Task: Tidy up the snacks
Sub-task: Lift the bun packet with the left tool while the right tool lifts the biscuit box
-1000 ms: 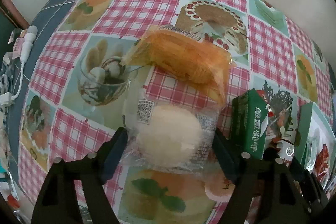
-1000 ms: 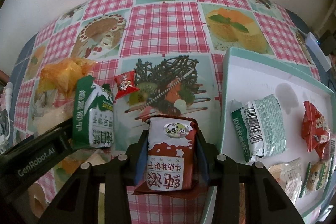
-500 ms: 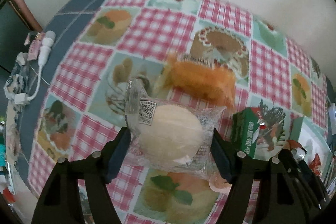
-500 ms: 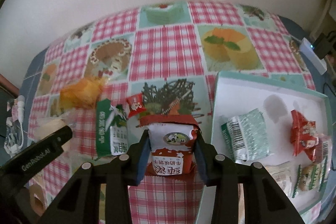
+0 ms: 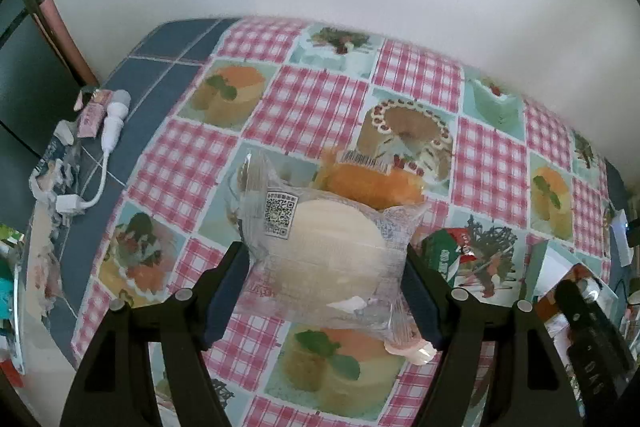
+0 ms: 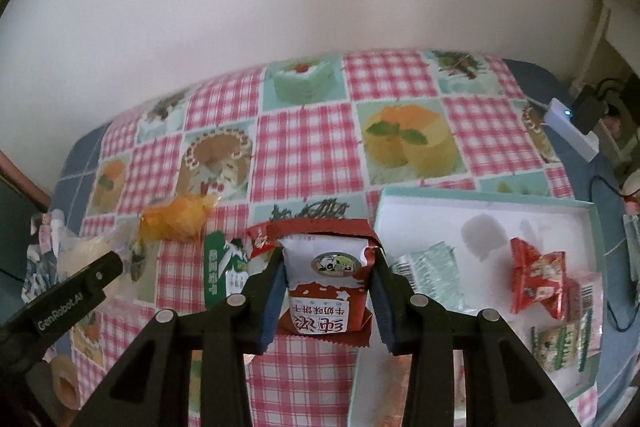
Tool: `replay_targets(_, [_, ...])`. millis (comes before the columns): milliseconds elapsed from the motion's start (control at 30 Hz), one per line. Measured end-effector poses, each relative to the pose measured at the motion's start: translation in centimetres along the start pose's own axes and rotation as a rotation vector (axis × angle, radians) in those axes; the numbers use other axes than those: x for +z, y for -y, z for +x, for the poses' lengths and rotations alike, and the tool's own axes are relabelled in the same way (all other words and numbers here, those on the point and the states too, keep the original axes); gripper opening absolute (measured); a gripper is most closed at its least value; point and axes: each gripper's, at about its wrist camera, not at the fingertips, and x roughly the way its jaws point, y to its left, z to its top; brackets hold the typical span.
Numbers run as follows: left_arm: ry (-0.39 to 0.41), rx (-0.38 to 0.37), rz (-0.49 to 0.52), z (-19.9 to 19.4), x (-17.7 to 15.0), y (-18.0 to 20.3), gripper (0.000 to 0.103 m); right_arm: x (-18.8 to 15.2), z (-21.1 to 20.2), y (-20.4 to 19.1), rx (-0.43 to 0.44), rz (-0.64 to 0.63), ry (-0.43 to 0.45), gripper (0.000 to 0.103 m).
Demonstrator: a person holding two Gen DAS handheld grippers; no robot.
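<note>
My left gripper [image 5: 324,287] is shut on a clear-wrapped round pale bun [image 5: 324,259] and holds it lifted above the tablecloth. An orange snack bag [image 5: 372,183] lies on the cloth just behind the bun. My right gripper [image 6: 326,291] is shut on a red-and-white biscuit packet [image 6: 326,283], also raised off the table. A green biscuit packet [image 6: 222,277] and a small red candy packet [image 6: 260,239] lie on the cloth left of it. The white box with a teal rim [image 6: 480,199] sits to the right and holds several snack packets.
The checked dessert-print tablecloth [image 5: 316,103] ends near a white wall. A white cable and plug [image 5: 108,131] lie on the blue surface at the left. A white power strip [image 6: 572,135] sits at the right edge. A tape roll [image 6: 64,385] lies at the lower left.
Both grippers have risen with their packets, so the table looks smaller and more wall shows. The bun and the biscuit packet have left the cloth.
</note>
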Motion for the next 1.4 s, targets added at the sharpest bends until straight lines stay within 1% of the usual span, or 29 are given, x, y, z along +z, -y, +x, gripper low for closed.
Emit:
replay_targets(133, [0.028, -0.012, 0.008, -1.5, 0.1, 0.8, 0.075, 0.6, -1.3, 1.6, -0.015, 0.026, 0.023, 0.042])
replay_targets(300, [0.06, -0.043, 0.024, -3.4, 0.1, 2.2, 0.075, 1.4, -3.1, 4.2, -0.048, 0.088, 0.051, 0.042])
replay_targets(400, [0.069, -0.065, 0.037, -4.0, -0.1, 3.0, 0.075, 1.9, -4.1, 6.2, -0.083, 0.124, 0.072, 0.042])
replay_targets(600, [0.077, -0.087, 0.067, -5.0, -0.7, 5.3, 0.075, 2.5, -6.0, 11.1, -0.109, 0.232, 0.101, 0.042])
replay_targets(767, [0.076, -0.117, 0.124, -5.6, -1.4, 8.0, 0.075, 2.3, -6.9, 15.6, -0.203, 0.311, 0.119, 0.042])
replay_targets(867, [0.073, -0.144, 0.16, -6.0, -2.0, 10.0, 0.075, 2.1, -7.2, 18.3, -0.227, 0.362, 0.118, 0.042])
replay_targets(1033, [0.077, -0.178, 0.247, -6.8, -3.7, 14.1, 0.075, 1.5, -7.6, 22.1, -0.252, 0.426, 0.113, 0.042])
replay_targets(1100, [0.069, -0.219, 0.287, -6.9, -4.6, 15.9, 0.076, 1.2, -7.7, 23.3, -0.266, 0.439, 0.11, 0.042])
replay_targets(1167, [0.036, -0.27, 0.321, -6.5, -5.4, 17.5, 0.076, 1.0, -7.8, 24.4, -0.322, 0.443, 0.108, 0.042])
replay_targets(1200, [0.021, -0.281, 0.334, -6.3, -5.8, 18.3, 0.076, 0.9, -7.8, 25.0, -0.34, 0.448, 0.106, 0.042])
replay_targets(1333, [0.007, -0.269, 0.388, -5.4, -7.4, 20.8, 0.076, 0.3, -7.0, 27.6, -0.322, 0.494, 0.069, 0.042])
replay_targets(1400, [-0.006, -0.267, 0.412, -4.8, -8.1, 21.9, 0.076, 0.0, -6.4, 28.4, -0.338, 0.503, 0.046, 0.042])
